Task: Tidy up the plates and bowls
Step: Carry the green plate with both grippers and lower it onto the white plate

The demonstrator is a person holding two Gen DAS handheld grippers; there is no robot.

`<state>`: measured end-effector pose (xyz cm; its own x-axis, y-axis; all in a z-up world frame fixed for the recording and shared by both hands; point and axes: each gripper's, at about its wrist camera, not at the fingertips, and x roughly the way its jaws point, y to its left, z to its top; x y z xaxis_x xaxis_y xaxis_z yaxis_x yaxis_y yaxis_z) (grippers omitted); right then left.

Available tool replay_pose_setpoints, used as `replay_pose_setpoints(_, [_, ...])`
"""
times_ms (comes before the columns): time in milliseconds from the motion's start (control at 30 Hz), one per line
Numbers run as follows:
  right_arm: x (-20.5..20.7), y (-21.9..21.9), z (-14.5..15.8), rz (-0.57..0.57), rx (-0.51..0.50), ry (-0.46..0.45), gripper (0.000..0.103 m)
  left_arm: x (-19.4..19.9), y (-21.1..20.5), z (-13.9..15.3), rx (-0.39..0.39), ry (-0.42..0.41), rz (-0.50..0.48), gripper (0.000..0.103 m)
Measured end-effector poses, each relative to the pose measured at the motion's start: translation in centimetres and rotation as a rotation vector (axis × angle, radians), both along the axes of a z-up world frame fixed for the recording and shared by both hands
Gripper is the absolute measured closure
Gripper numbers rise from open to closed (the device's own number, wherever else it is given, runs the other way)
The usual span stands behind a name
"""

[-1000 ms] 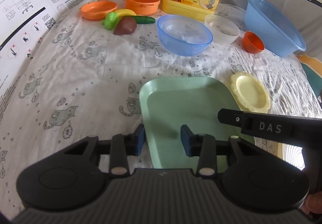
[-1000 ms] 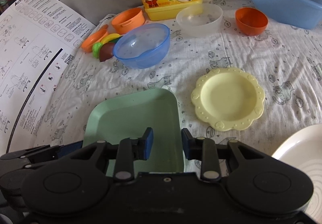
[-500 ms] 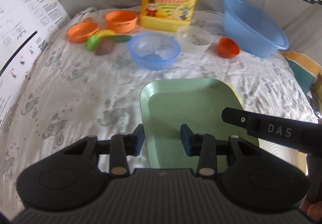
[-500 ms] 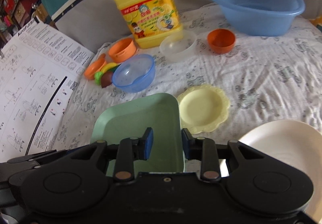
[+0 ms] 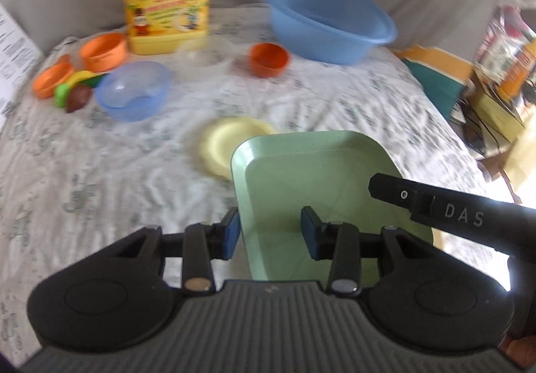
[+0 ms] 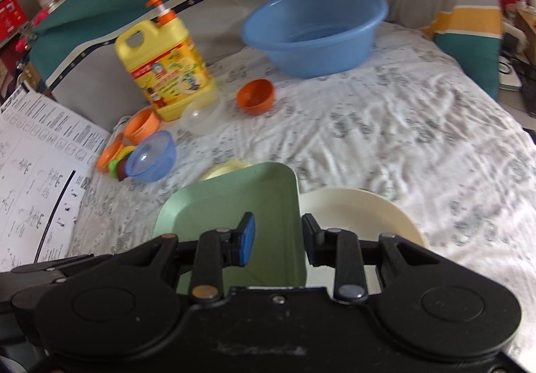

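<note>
Left to right: my left gripper (image 5: 269,232) has its fingers narrowed on the left rim of the square green plate (image 5: 318,178), and my right gripper (image 6: 278,240) pinches the right rim the same way. In the last second, the plate has risen off the sheet and swung right. It now hides part of the yellow plate (image 5: 224,141), and the white plate (image 6: 361,215) lies just right of my right fingers. I judge stacking comes next. Far ahead, the small blue bowl (image 5: 134,91), clear bowl (image 5: 204,59), orange bowl (image 5: 269,58) and blue basin (image 5: 328,27) all 4 look empty.
</note>
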<state>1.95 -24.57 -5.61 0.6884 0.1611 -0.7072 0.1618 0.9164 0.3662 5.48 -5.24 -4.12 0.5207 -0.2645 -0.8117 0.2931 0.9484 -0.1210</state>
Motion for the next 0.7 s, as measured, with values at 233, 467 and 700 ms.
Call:
replay_pose_setpoints(233, [-2.9,-3.9,-1.4,-0.066,0.016,0.021,0.073,-1.5,-4.0,-0.9,0.022,0.028,-0.075,0.064])
replay_pose_setpoints(467, [-4.0,-4.8,-3.1,-0.079,0.030,0.057,0.073,-2.0,-5.4,-2.3,0.040,0.072,-0.088,0.064])
replay_pose_setpoints(700, [-3.7,-5.2,-3.9,-0.078,0.036,0.068,0.073,-1.6,-6.1,-3.1,0.052,0.088,-0.091,0.063])
